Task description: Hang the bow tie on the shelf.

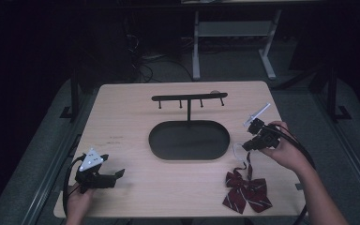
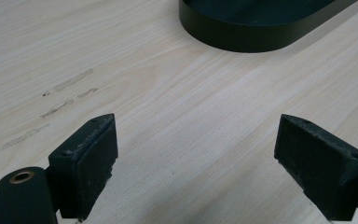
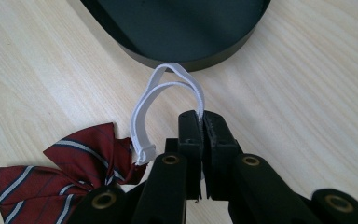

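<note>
The right gripper (image 3: 200, 116) is clenched on the white elastic strap (image 3: 168, 86) of the bow tie (image 1: 246, 190). In the right gripper view its 2 black pads are pressed together with the strap pinched between their tips. From there the strap makes a loop that reaches up to the wall of the black oval tray (image 3: 191, 58), then comes down to the left, where it joins the dark red striped bow (image 3: 65, 172).

In the high view the bow tie lies on the wooden table (image 1: 126, 117), near the front edge on the right side, in front of the tray (image 1: 189, 140). The right gripper (image 1: 252, 143) is just above and behind the bow, beside the right end of the tray, and the strap (image 1: 240, 151) goes from the bow up to its tips. A black bar with 4 hooks (image 1: 189, 98) stands on a post at the back of the tray.

The left gripper (image 1: 115, 177) is at the front left corner of the table, well apart from the bow tie. In the left gripper view its 2 pads (image 2: 91, 158) stand wide apart over bare wood, with nothing between them.
</note>
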`<state>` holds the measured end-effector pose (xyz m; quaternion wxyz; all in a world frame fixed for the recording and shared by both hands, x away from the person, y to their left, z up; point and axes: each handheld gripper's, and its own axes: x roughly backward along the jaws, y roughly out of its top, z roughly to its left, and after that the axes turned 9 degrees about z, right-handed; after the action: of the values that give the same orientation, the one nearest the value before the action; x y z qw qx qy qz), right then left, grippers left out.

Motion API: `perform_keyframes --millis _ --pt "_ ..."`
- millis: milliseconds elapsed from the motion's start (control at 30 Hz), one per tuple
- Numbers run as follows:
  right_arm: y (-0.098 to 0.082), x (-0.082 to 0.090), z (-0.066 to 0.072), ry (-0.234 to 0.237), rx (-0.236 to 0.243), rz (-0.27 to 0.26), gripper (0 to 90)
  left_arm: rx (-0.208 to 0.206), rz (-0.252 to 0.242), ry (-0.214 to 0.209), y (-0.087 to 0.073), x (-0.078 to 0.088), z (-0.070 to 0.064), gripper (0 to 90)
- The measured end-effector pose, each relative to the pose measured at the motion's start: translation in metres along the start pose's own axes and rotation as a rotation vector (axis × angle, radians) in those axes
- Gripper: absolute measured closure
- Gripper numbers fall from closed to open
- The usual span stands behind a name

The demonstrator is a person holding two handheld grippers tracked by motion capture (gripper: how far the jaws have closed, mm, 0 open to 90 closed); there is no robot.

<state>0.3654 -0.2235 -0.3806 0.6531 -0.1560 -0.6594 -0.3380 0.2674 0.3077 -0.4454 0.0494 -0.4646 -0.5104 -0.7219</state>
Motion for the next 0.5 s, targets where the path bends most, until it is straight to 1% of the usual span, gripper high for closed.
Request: perform_keyframes --millis 67,133,267,500 --pt "0.000 0.001 0.001 -0.005 0.003 0.002 86.6 0.003 -0.001 0.001 0.000 0.000 0.000 13.1" --pt "0.002 0.004 0.005 -0.003 0.018 -0.003 86.6 0.004 -0.002 -0.001 0.000 0.000 0.000 13.1" --pt "0.003 0.008 0.007 0.004 0.024 -0.012 86.6 -0.004 0.002 0.001 0.000 0.000 0.000 13.1" --pt "0.004 0.016 0.012 0.004 0.033 -0.024 86.7 -0.006 0.006 0.001 0.000 0.001 0.001 13.1"
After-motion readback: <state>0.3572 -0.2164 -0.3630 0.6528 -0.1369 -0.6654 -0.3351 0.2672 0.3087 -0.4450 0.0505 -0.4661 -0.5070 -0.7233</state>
